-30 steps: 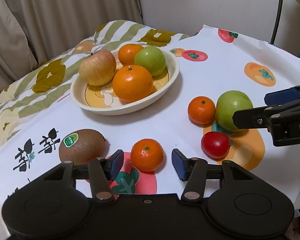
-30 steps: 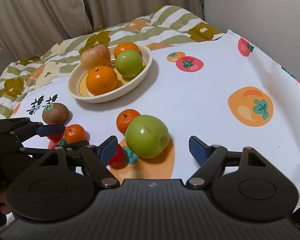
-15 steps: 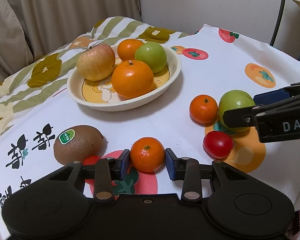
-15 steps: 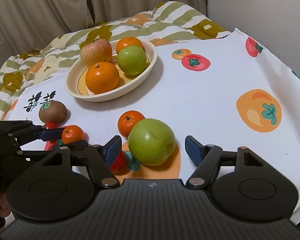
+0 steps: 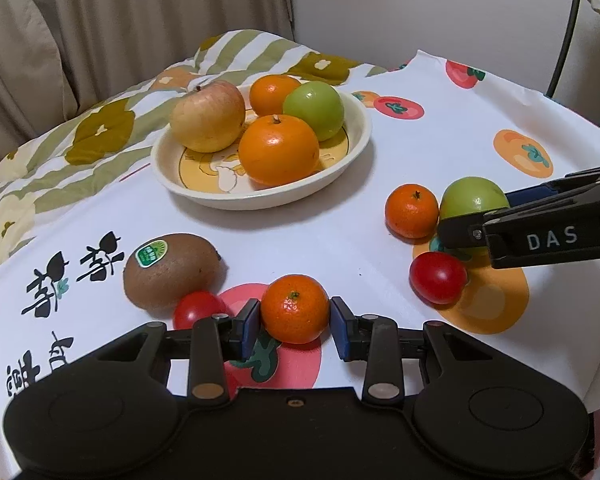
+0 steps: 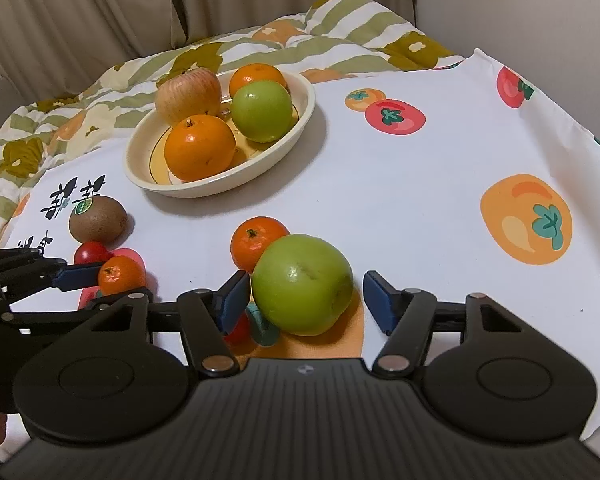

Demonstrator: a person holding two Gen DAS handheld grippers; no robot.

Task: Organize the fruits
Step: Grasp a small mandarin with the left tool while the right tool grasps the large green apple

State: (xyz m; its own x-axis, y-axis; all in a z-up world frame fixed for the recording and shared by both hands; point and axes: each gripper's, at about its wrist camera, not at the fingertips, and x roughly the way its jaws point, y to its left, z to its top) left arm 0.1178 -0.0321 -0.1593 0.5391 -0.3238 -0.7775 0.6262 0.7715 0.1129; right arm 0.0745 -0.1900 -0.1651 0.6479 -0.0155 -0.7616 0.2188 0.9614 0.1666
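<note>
Right now I have my left gripper (image 5: 295, 322) clamped on the small mandarin (image 5: 295, 308) at the near edge, while my right gripper (image 6: 304, 300) is closing around the green apple (image 6: 302, 284); its left pad looks to touch, the right one not yet. Next I judge both want lifting to the bowl (image 5: 352, 152) beyond, already crowded, so placing needs care. Farther back, the fruit-print tablecloth (image 6: 420, 184) meets a striped quilt (image 6: 340, 28), beige curtains (image 5: 120, 20) and a plain wall

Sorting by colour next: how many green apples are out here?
2. One green apple sits in the bowl; the other lies on the cloth between the closing right tongs. None seems hidden.
</note>
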